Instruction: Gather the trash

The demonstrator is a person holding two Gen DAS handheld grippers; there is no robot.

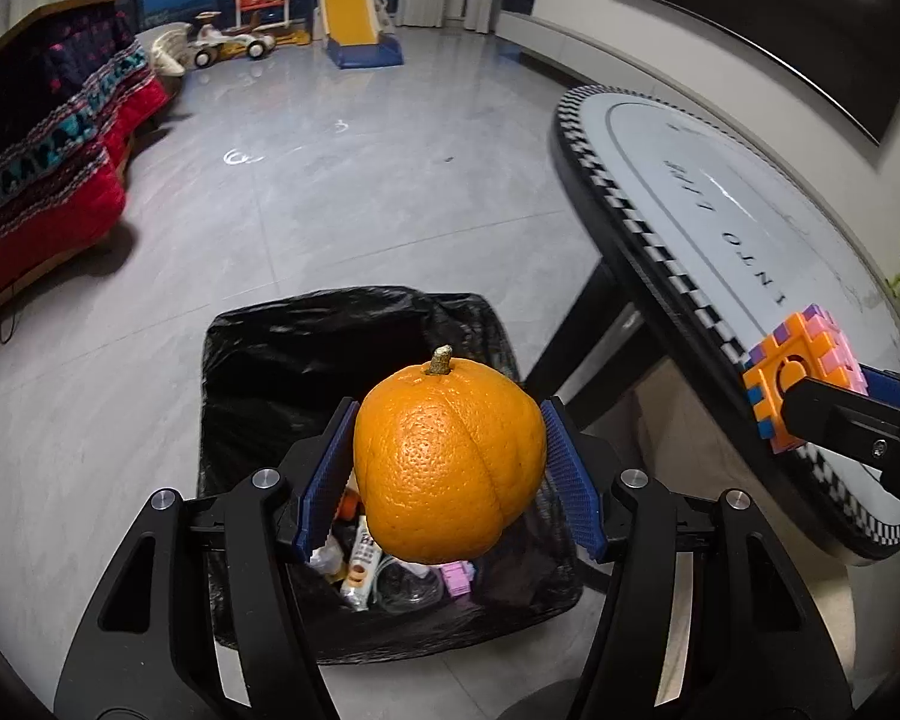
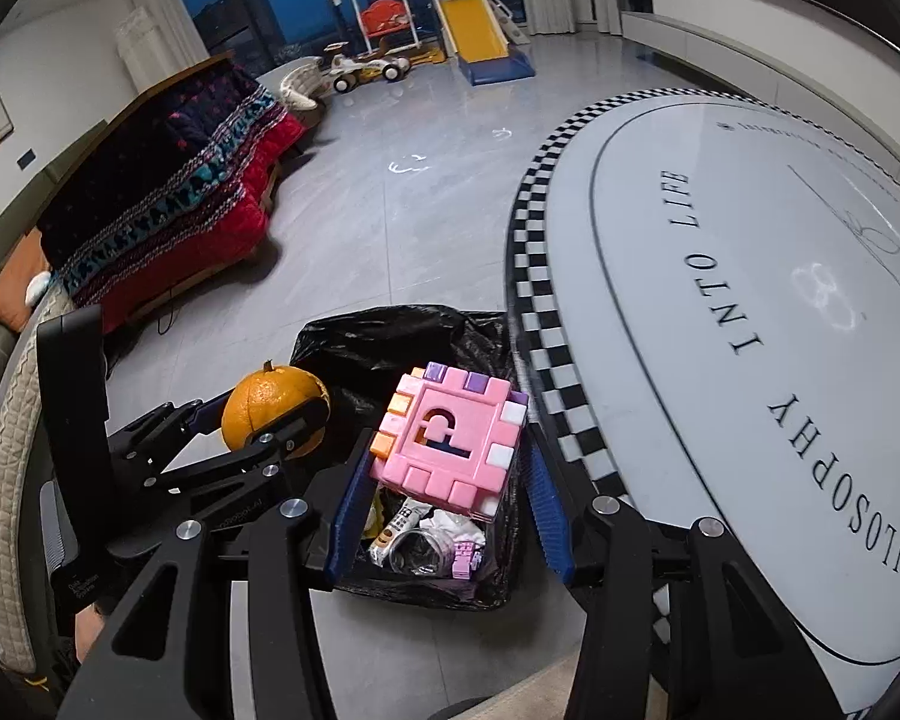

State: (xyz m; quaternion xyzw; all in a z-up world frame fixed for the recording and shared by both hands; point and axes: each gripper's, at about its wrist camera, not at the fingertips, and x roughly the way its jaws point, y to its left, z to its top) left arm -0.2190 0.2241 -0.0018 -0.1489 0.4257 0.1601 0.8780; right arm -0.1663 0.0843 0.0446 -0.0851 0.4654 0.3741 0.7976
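Clamped between the blue pads of the left gripper (image 1: 449,468), an orange (image 1: 450,462) with its stem up hangs directly above a trash bin (image 1: 354,360) lined with a black bag, wrappers and scraps visible inside. At the right edge of this left wrist view, the right gripper (image 1: 810,396) holds a toy cube (image 1: 801,372) beside the oval worktop (image 1: 720,198).

From the right wrist, the right gripper (image 2: 444,468) pinches the pink-faced toy cube (image 2: 450,441) over the same bin (image 2: 390,336), just beside the worktop's (image 2: 750,300) checkered rim. To its left, the left gripper (image 2: 270,414) grips the orange (image 2: 264,402) at the bin's edge.
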